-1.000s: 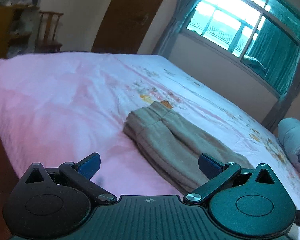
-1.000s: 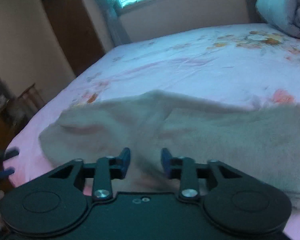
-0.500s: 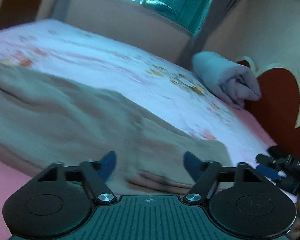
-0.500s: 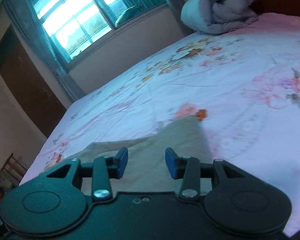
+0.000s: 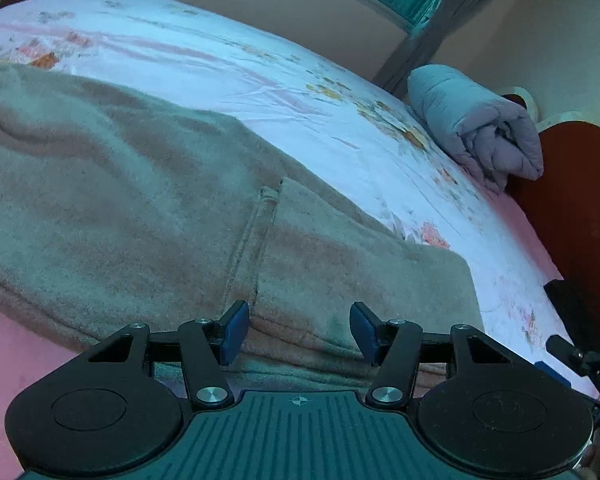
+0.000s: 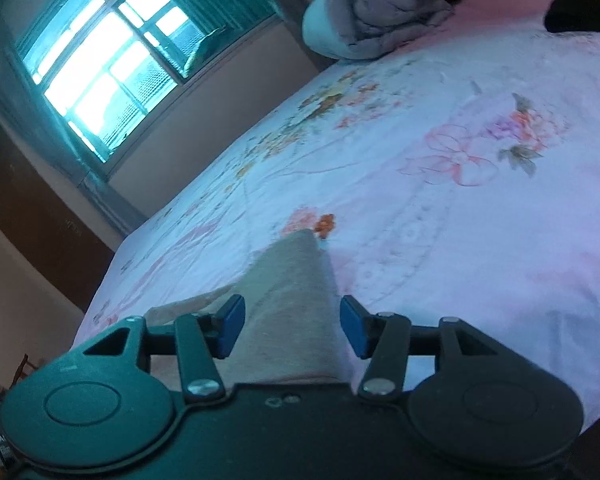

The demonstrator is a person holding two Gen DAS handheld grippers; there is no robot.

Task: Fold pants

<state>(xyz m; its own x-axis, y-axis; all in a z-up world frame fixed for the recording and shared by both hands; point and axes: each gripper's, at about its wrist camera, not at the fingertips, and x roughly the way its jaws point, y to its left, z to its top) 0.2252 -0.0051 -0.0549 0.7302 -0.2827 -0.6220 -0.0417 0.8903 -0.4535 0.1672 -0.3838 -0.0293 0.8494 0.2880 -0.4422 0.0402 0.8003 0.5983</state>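
Beige fleece pants (image 5: 148,200) lie flat on a pink flowered bed sheet (image 5: 284,80), folded lengthwise with a seam running across them. My left gripper (image 5: 298,334) is open, low over the near edge of the pants, jaws on either side of a fold. My right gripper (image 6: 292,330) is open, with one end corner of the pants (image 6: 296,280) lying between its jaws. Neither gripper holds the cloth. The right gripper's body shows at the right edge of the left wrist view (image 5: 580,356).
A rolled grey quilt (image 5: 480,136) lies at the far end of the bed against a red headboard (image 5: 572,200); it also shows in the right wrist view (image 6: 376,4). A window (image 6: 112,68) with curtains is on the wall beyond the bed.
Both grippers swung round and dropped close to one end of the pants. The left jaws narrowed slightly; the right jaws opened wider around the pants' corner.
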